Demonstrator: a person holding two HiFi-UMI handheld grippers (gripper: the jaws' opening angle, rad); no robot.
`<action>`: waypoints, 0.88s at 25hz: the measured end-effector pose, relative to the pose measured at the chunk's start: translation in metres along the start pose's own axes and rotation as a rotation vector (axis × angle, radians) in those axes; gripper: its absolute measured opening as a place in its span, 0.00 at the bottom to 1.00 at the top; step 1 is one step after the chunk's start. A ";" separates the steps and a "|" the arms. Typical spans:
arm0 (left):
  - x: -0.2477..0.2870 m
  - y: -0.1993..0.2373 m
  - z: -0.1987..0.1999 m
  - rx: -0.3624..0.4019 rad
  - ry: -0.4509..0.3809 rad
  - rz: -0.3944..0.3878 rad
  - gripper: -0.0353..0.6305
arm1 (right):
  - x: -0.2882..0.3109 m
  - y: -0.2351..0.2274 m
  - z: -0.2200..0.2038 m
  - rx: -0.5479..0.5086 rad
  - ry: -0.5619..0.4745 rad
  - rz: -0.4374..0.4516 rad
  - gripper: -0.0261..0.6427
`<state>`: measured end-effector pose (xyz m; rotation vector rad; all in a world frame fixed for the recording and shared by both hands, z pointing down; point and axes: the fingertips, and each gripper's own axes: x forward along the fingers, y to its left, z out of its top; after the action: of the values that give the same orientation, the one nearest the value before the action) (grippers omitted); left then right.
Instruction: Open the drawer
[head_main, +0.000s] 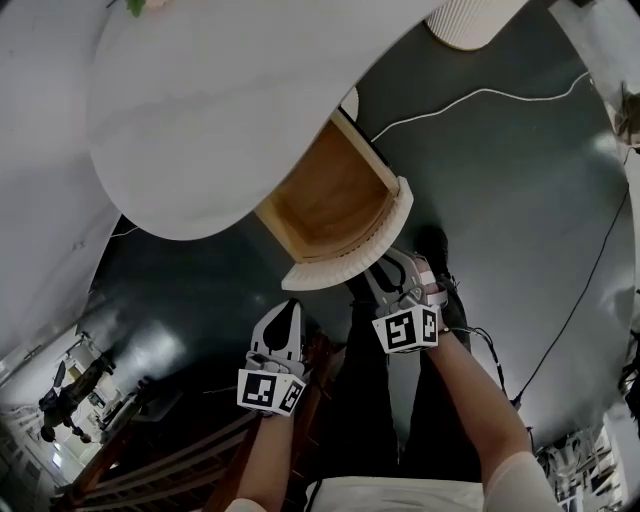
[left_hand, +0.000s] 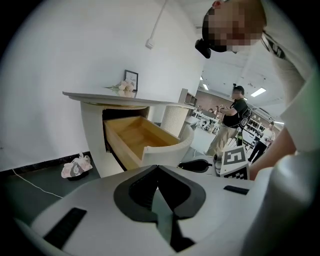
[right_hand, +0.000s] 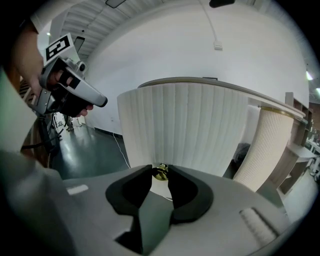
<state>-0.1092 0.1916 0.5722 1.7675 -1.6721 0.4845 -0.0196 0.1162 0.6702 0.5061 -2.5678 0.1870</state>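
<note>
The drawer (head_main: 330, 200) of the white table (head_main: 200, 110) stands pulled out, its wooden inside bare and its ribbed white curved front (head_main: 352, 262) toward me. My right gripper (head_main: 386, 262) is at that front. In the right gripper view a small brass knob (right_hand: 160, 171) sits pinched between the black pads, so this gripper (right_hand: 160, 171) is shut on it. My left gripper (head_main: 290, 306) hangs lower left of the drawer, apart from it, jaws together and holding nothing. In the left gripper view the open drawer (left_hand: 137, 137) lies ahead of the shut left gripper (left_hand: 156, 168).
A white cable (head_main: 480, 95) runs over the dark floor. A ribbed white cylinder (head_main: 470, 20) stands behind the table. A crumpled bag (left_hand: 76, 166) lies by the table's foot. A person (left_hand: 232, 120) stands far back. A picture frame (left_hand: 131, 80) sits on the tabletop.
</note>
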 end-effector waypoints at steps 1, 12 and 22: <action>-0.002 0.000 0.000 0.004 0.001 -0.004 0.06 | -0.001 0.000 -0.001 -0.004 0.008 -0.003 0.20; -0.035 -0.011 0.010 -0.002 -0.002 -0.010 0.06 | -0.003 0.001 -0.004 -0.011 0.115 -0.015 0.21; -0.043 -0.016 0.046 -0.028 -0.043 0.007 0.06 | -0.029 -0.010 0.007 0.052 0.192 0.013 0.34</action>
<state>-0.1064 0.1920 0.5076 1.7639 -1.7067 0.4274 0.0043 0.1150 0.6491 0.4669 -2.3850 0.2925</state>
